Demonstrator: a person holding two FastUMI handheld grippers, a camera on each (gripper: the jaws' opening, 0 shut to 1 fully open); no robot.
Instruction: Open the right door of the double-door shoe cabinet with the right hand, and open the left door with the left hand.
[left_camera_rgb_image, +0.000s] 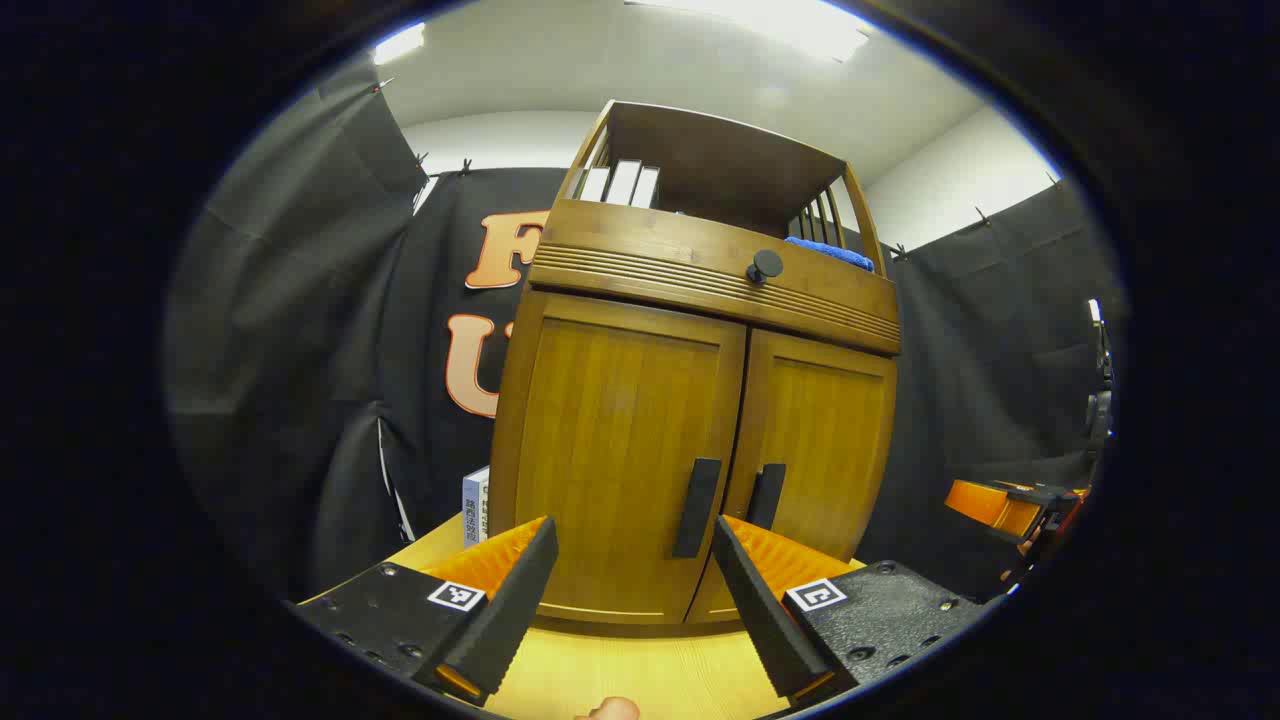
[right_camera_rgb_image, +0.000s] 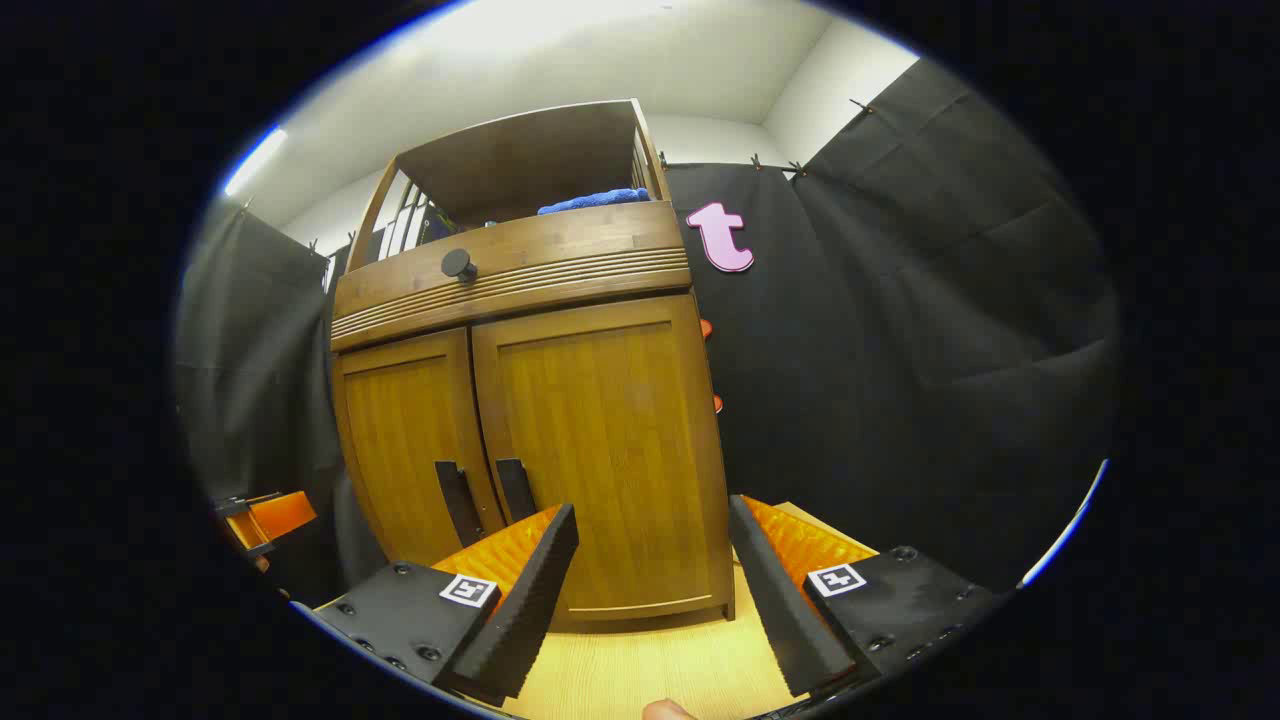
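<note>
Wooden double-door shoe cabinet (left_camera_rgb_image: 700, 400) stands on a light wood tabletop (left_camera_rgb_image: 640, 680) inside a black-draped booth, both doors closed. In the left gripper view, the left gripper (left_camera_rgb_image: 630, 620) hovers low in front of the cabinet, fingers spread wide w/ nothing between them; left door (left_camera_rgb_image: 620, 450) & its dark vertical handle (left_camera_rgb_image: 697, 507) sit straight ahead, apart from the fingertips. Right door (left_camera_rgb_image: 815, 450) w/ its own handle (left_camera_rgb_image: 767, 496) lies just beside it. Above the doors: a ribbed drawer front (left_camera_rgb_image: 715, 275) w/ a round black knob (left_camera_rgb_image: 765, 265); open shelf on top holds upright white books (left_camera_rgb_image: 620, 183) & a blue cloth (left_camera_rgb_image: 830, 252). A small box (left_camera_rgb_image: 476, 505) stands beside the cabinet's left side, near the cloth wall.

In the right gripper view, the right gripper (right_camera_rgb_image: 650, 610) also hangs near the tabletop (right_camera_rgb_image: 640, 670), fingers held wide apart, gripping nothing; right door (right_camera_rgb_image: 600, 450) faces it, handle (right_camera_rgb_image: 515, 490) off toward the centre seam, next to the left door's handle (right_camera_rgb_image: 452, 500). Left door (right_camera_rgb_image: 405, 450) stands closed too. Knob (right_camera_rgb_image: 458, 264) & blue cloth (right_camera_rgb_image: 595, 201) show up top. Neither gripper touches the cabinet.
</note>
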